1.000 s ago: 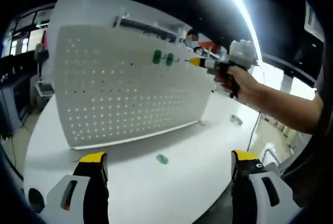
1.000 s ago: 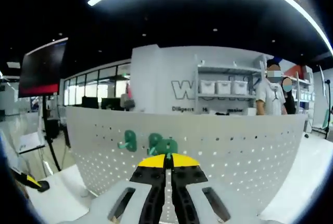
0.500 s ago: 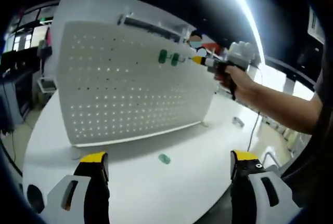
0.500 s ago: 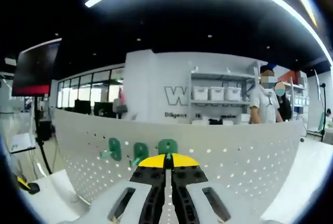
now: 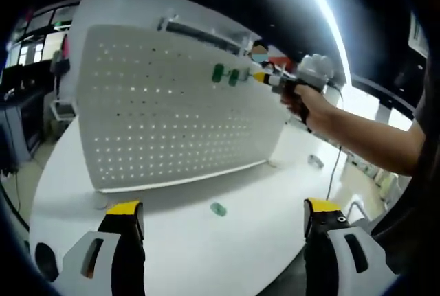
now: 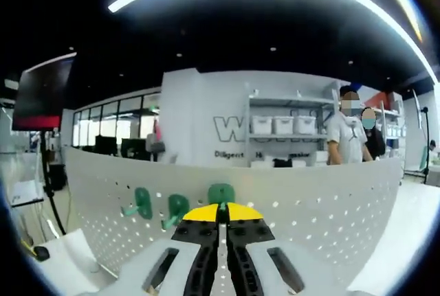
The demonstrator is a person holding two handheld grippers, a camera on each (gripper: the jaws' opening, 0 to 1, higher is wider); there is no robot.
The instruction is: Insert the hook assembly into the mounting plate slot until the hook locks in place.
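The right gripper's yellow-tipped fingers [image 6: 206,212] are pressing together on a small green plastic hook assembly [image 6: 221,193], whose rounded top is showing just above the tips in the right gripper view. That right gripper [image 6: 220,208] is holding the piece against the upper part of a white perforated metal mounting plate [image 6: 309,220], which is standing upright on the counter. Just to the left of the held piece in this view, two more green plastic hooks [image 6: 142,201] are sitting on the plate in a row, side by side and near each other.

In the left gripper view the right gripper [image 5: 265,78] is coming in from the right, carried by the person's hand [image 5: 306,104], its tip meeting the plate right beside the green hooks [image 5: 218,73] near the plate's top edge.

The left gripper's yellow-tipped fingers [image 5: 124,208] are standing wide apart with nothing between them, so the left gripper [image 5: 223,208] is hovering low over the white round counter [image 5: 179,241], well apart from the plate [image 5: 151,117]. A small loose green plastic piece [image 5: 218,209] is lying on the counter between the fingers and the foot of the plate.

Beyond the plate, white shelving with storage bins [image 6: 285,124] is standing against a wall, and two people [image 6: 347,134] are standing beside it.
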